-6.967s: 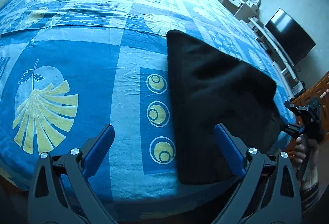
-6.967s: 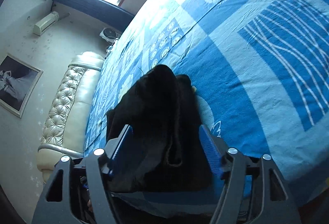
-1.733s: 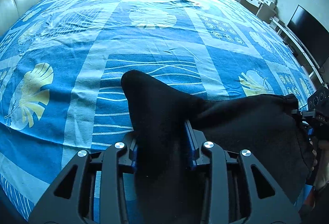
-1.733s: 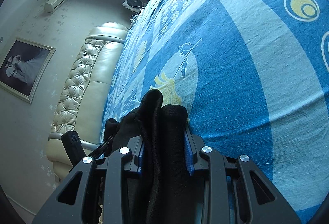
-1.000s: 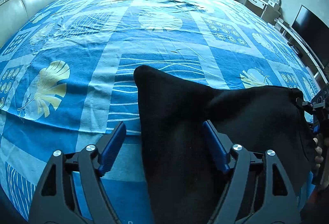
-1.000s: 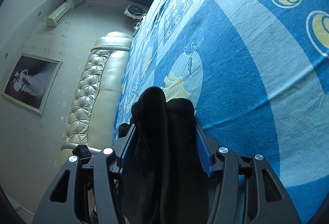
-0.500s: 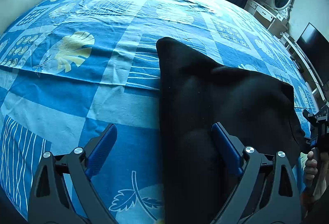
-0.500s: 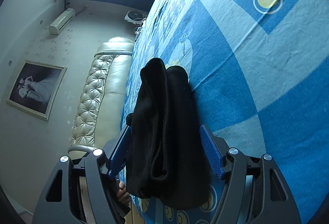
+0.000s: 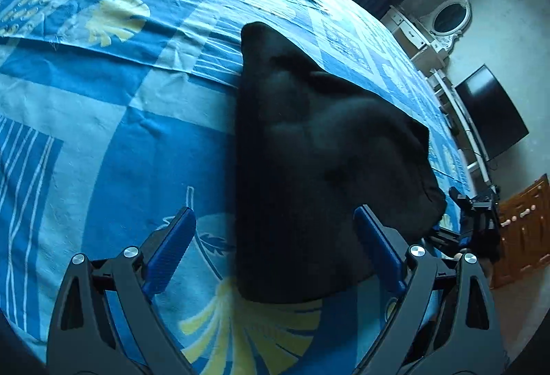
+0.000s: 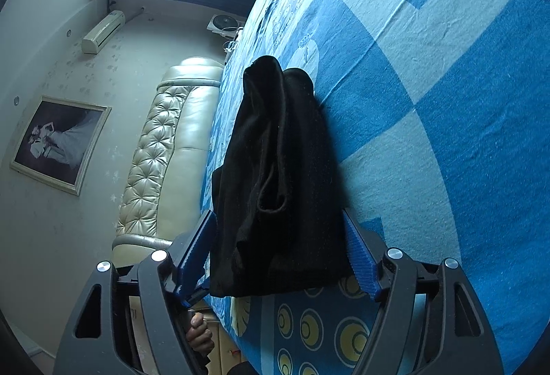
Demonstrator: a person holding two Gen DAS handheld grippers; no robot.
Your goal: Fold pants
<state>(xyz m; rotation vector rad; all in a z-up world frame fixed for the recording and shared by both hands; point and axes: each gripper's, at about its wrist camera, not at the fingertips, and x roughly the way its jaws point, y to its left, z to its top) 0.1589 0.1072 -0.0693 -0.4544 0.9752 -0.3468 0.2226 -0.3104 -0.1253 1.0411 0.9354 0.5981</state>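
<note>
My left gripper [image 9: 275, 251] and right gripper [image 10: 278, 258] both gape wide, holding nothing. The black pants [image 9: 319, 151] lie folded on the blue bedspread [image 9: 103, 134], near its edge. Soft, limp, thick cloth (likely slumps when lifted), so I'd pinch the near corners through all layers.

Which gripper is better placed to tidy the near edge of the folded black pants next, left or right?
Probably left: the left gripper is open over the pants' near edge; the right gripper straddles their end.
</note>
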